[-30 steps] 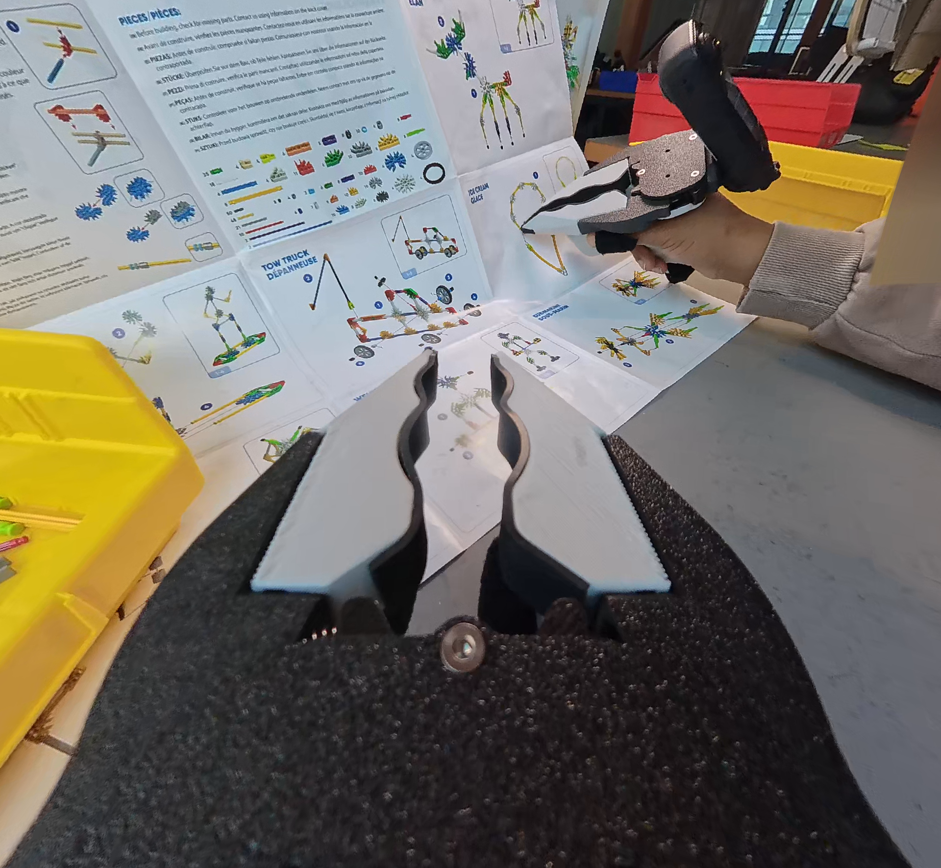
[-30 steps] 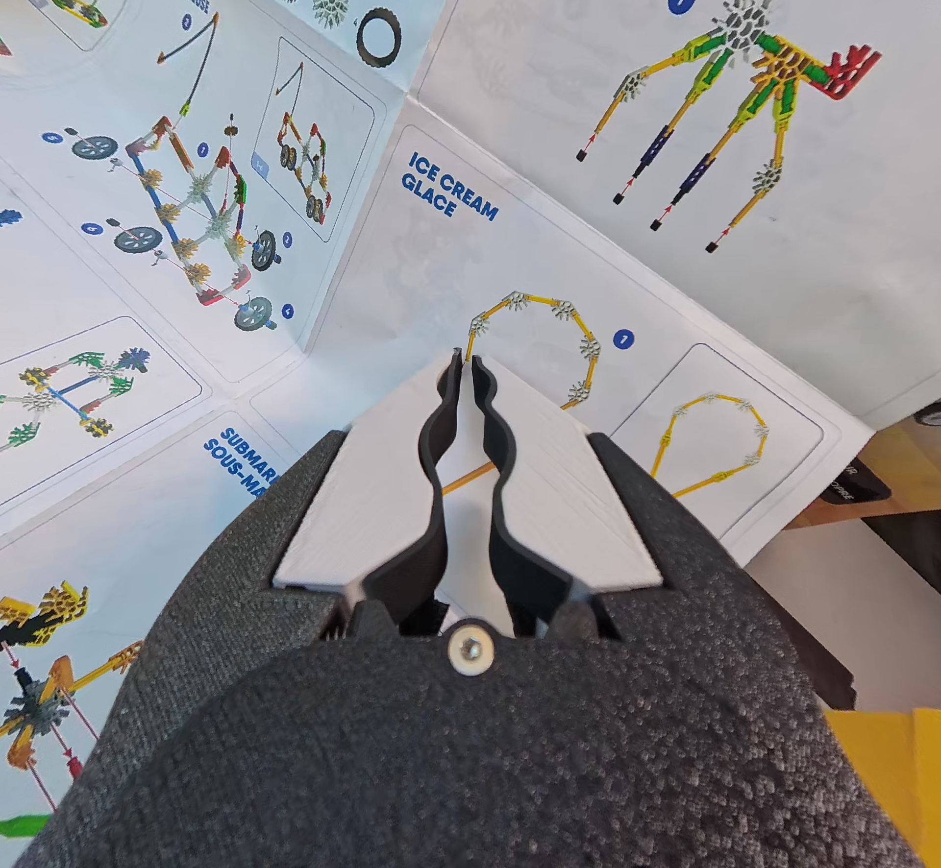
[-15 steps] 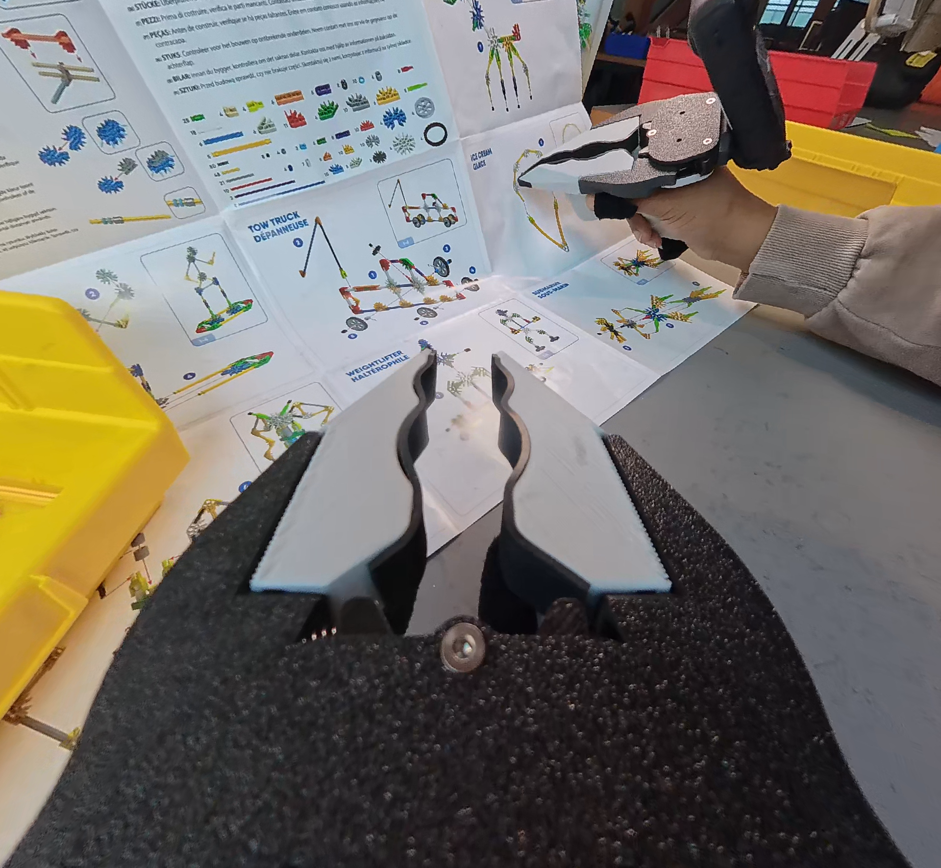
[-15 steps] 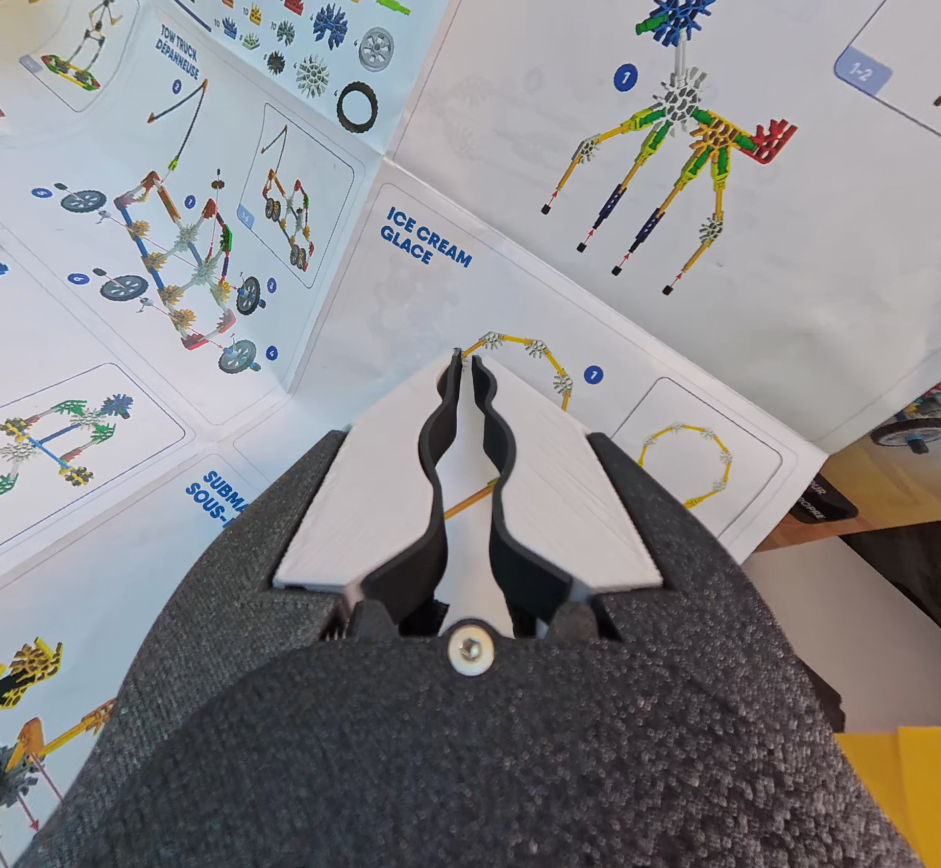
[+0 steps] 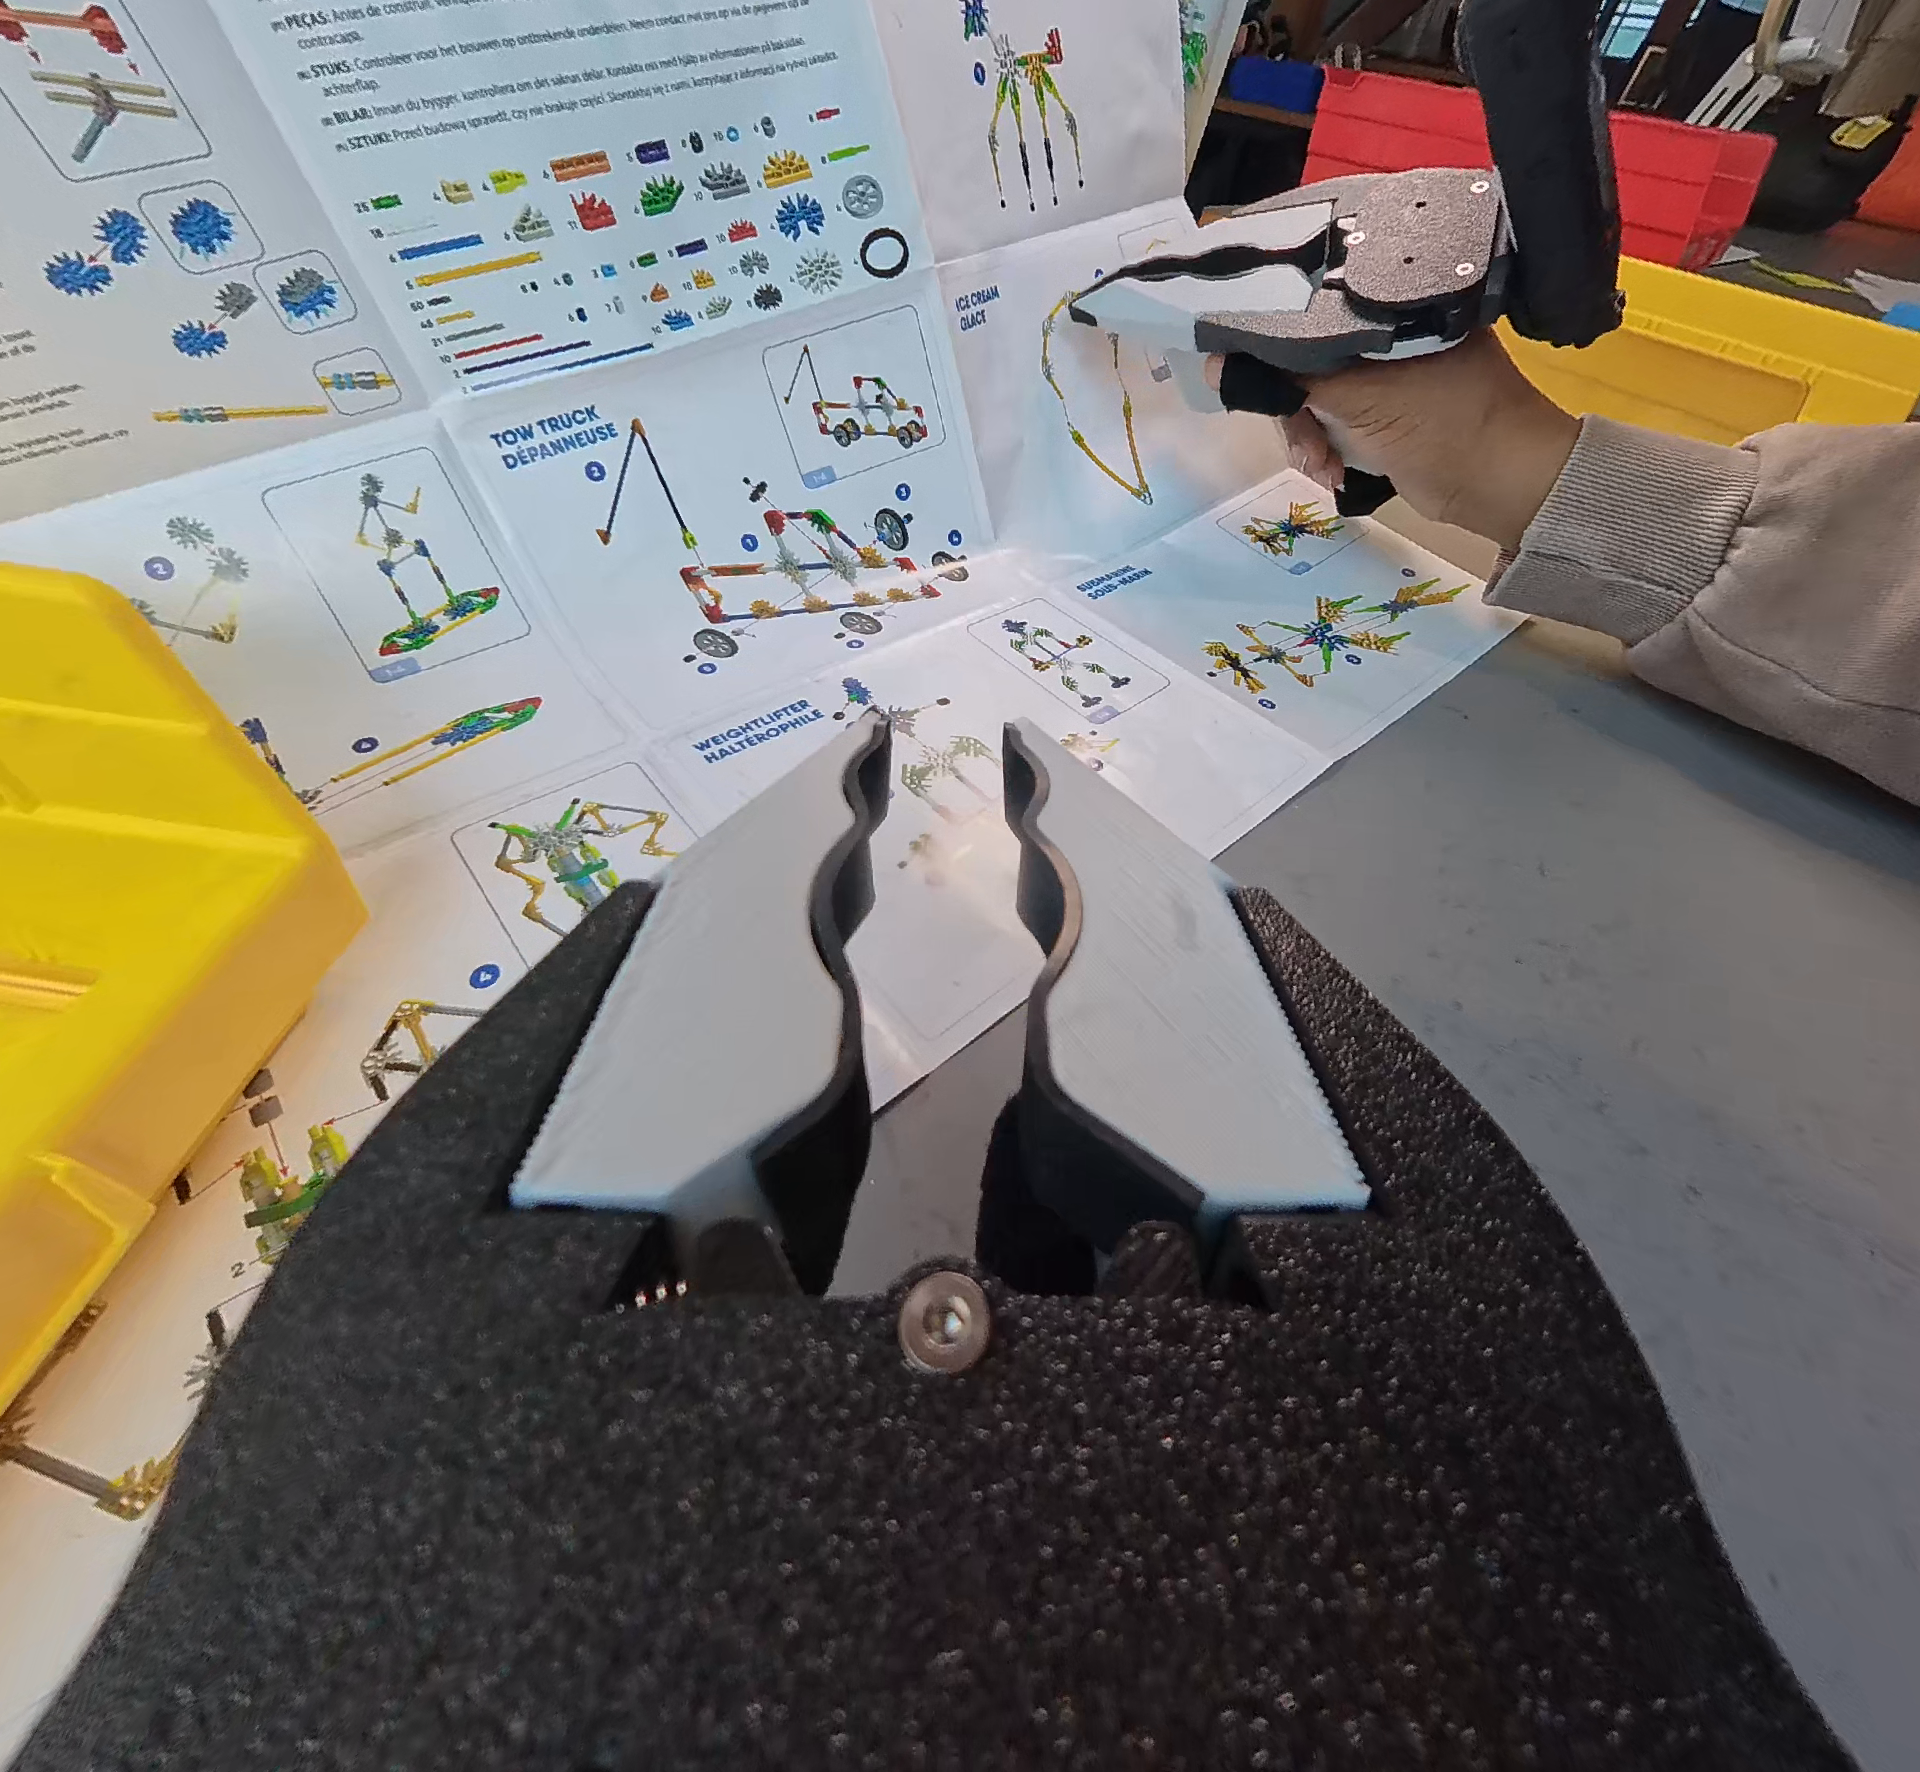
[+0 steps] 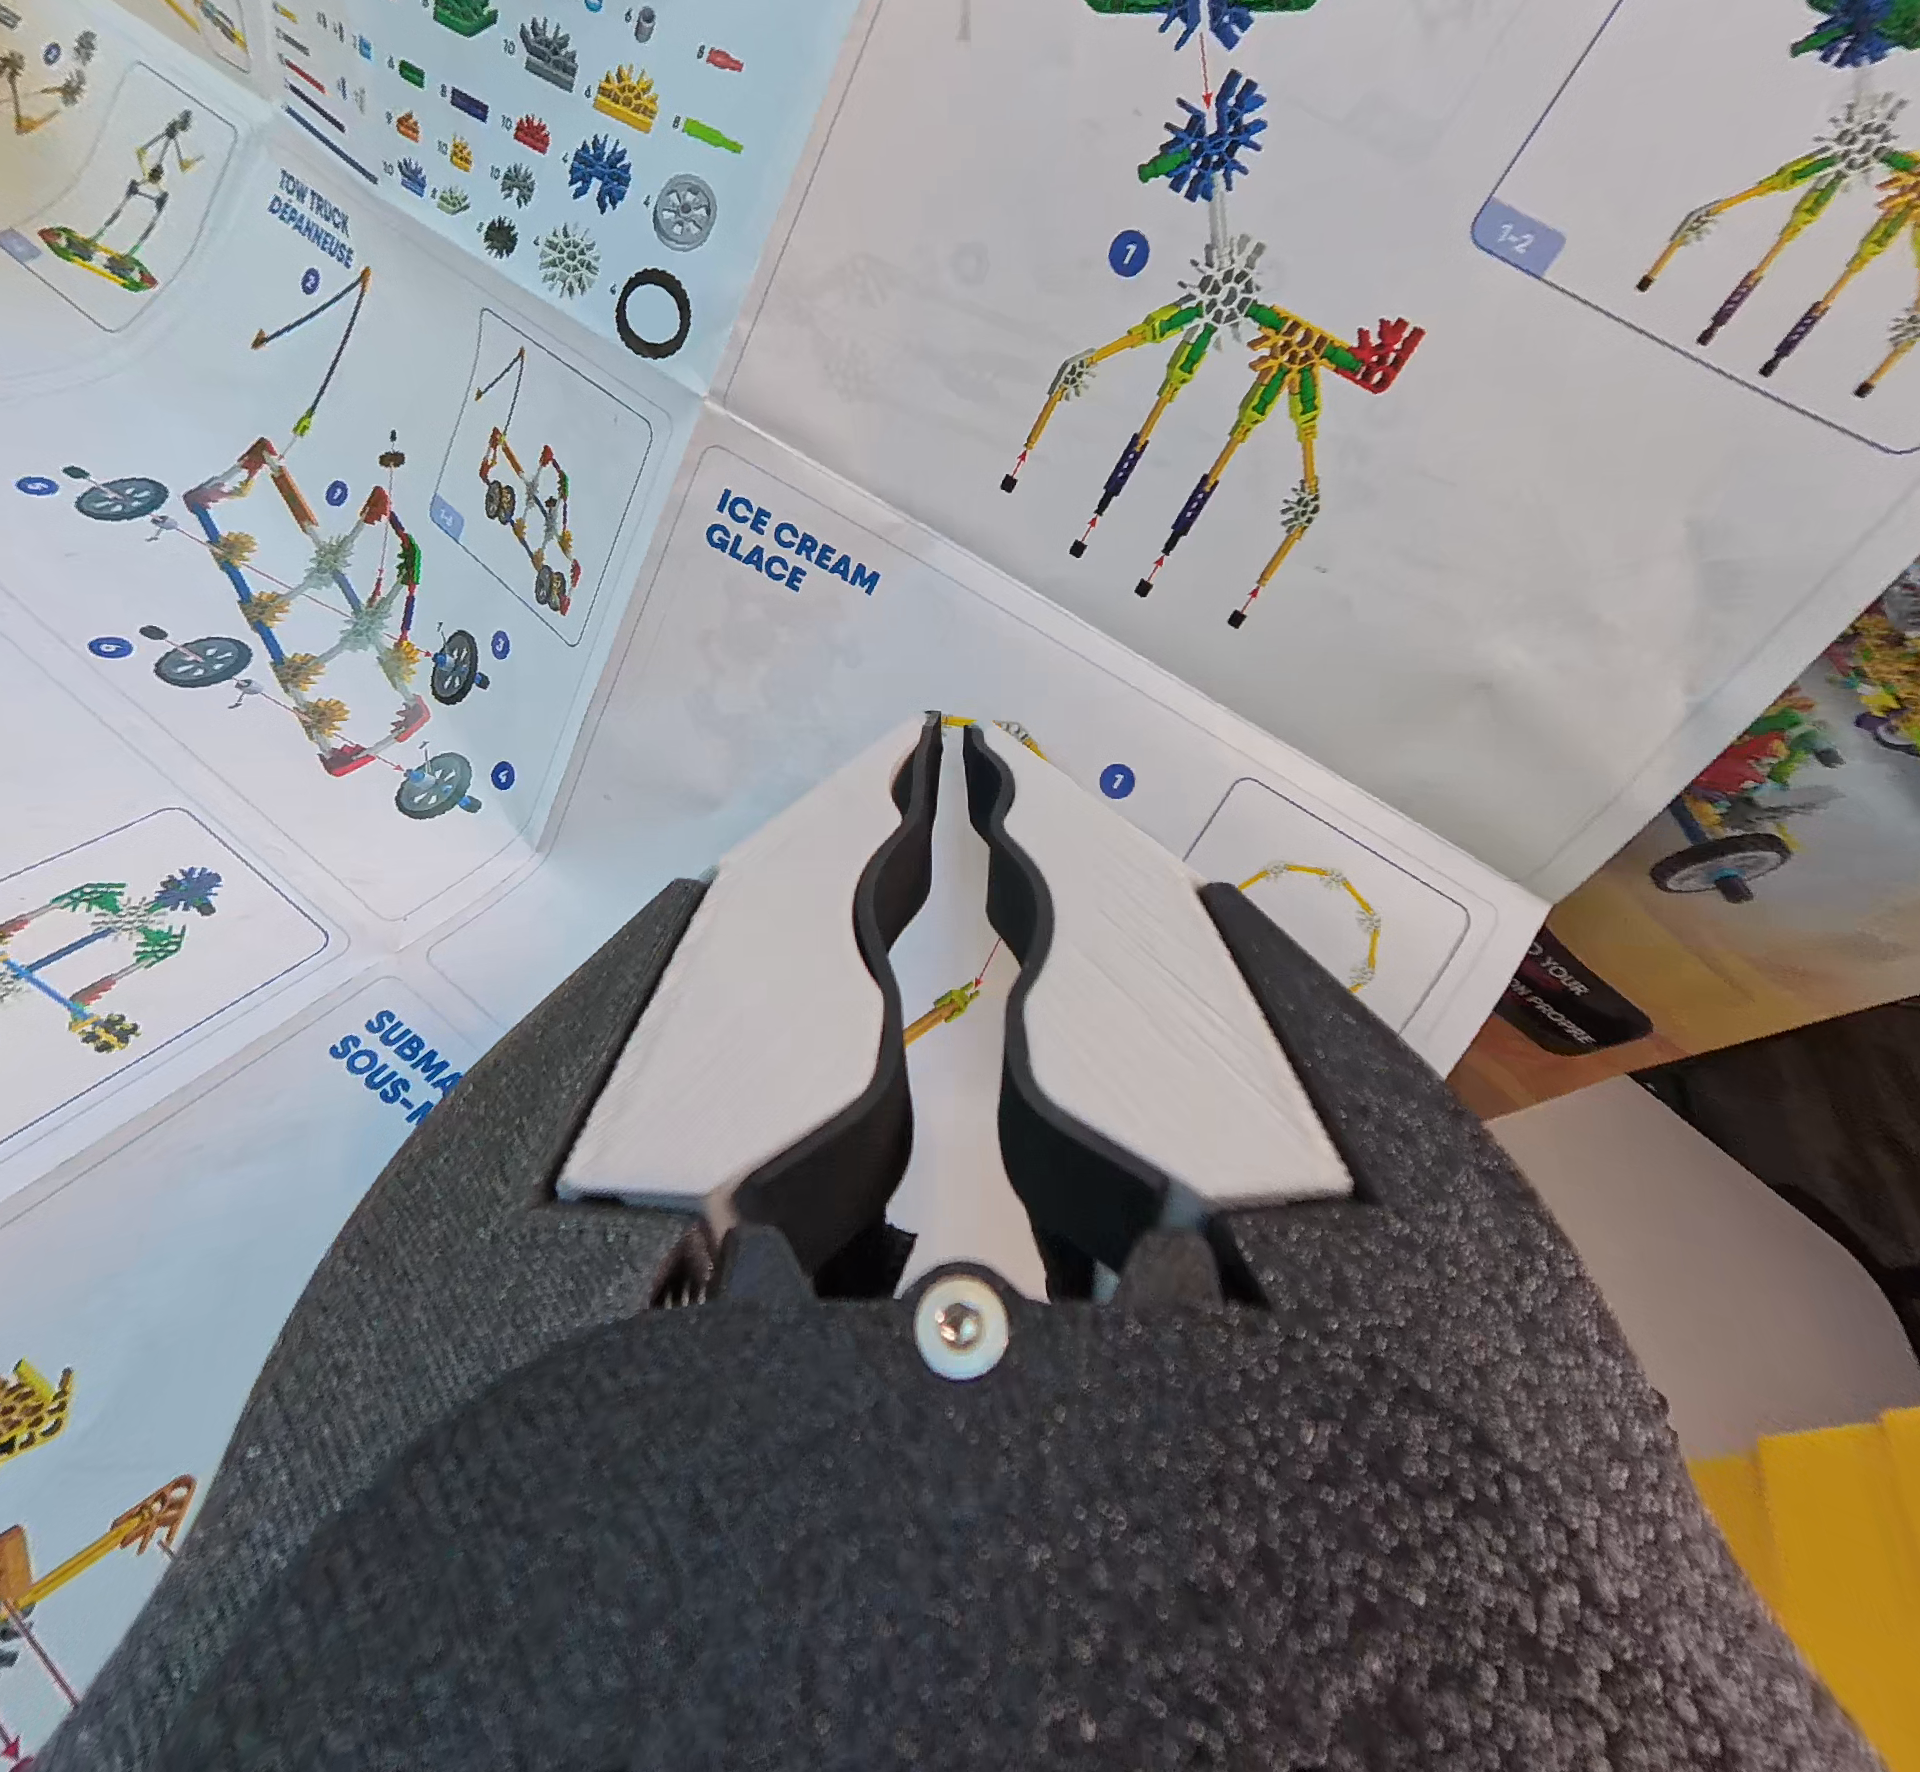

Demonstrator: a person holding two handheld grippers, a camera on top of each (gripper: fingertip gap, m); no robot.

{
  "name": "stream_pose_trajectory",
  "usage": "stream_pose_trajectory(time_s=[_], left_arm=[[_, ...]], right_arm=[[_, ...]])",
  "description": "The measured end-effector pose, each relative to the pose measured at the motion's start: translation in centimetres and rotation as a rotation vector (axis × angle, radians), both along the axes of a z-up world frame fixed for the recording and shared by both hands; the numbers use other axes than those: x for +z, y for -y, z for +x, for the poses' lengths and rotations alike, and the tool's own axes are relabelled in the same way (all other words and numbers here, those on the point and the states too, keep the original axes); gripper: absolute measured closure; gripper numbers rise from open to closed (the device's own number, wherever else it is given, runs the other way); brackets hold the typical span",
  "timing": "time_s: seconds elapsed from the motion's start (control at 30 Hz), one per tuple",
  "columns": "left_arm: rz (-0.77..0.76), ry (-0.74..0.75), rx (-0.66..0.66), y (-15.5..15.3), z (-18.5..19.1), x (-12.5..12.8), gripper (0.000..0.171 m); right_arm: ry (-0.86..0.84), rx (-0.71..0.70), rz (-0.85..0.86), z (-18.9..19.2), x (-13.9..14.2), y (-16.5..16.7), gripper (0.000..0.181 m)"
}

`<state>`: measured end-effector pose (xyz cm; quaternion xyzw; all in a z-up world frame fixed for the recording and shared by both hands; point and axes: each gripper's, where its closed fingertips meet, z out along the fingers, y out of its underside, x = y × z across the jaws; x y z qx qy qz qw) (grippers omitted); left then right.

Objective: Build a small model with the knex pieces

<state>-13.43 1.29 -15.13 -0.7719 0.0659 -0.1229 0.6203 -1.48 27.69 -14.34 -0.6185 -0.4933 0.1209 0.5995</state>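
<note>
A large white instruction sheet [image 5: 623, 164] printed with coloured toy models stands upright at the back, and its lower part lies flat on the table. My left gripper [image 5: 945, 735] is open a little and empty, low over the flat part of the sheet. My right gripper [image 6: 948, 730] is shut with nothing between the fingers. Its tips are close to the upright sheet, at a panel with a yellow arc drawing. It also shows in the left wrist view [image 5: 1091, 309], held by a person's hand [image 5: 1455, 444] in a beige sleeve [image 5: 1766, 600].
A yellow bin [image 5: 135, 870] sits at the left on the sheet's edge. A second yellow bin [image 5: 1714, 361] and red bins [image 5: 1662, 164] stand behind the right hand. The grey table [image 5: 1610, 995] lies to the right. A printed cardboard box [image 6: 1766, 891] is behind the sheet.
My right gripper has risen along the upright sheet, still shut. My left gripper has moved forward and right, away from the yellow bin, its opening unchanged.
</note>
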Motion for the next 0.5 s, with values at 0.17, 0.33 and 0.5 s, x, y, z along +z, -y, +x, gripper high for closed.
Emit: stream_pose_trajectory(time_s=[0.17, 0.33, 0.5], left_arm=[[-0.003, -0.001, 0.002, 0.0, 0.0, 0.0, 0.15], [-0.006, 0.0, -0.001, -0.1, 0.1, -0.1, 0.149], [-0.011, 0.001, -0.001, -0.2, 0.2, -0.1, 0.148]], right_arm=[[0.007, -0.003, -0.002, 0.1, -0.2, -0.1, 0.178], [-0.019, -0.018, -0.02, 0.8, 0.3, -0.6, 0.178], [-0.025, -0.03, -0.038, 1.2, 0.2, -0.9, 0.178]])
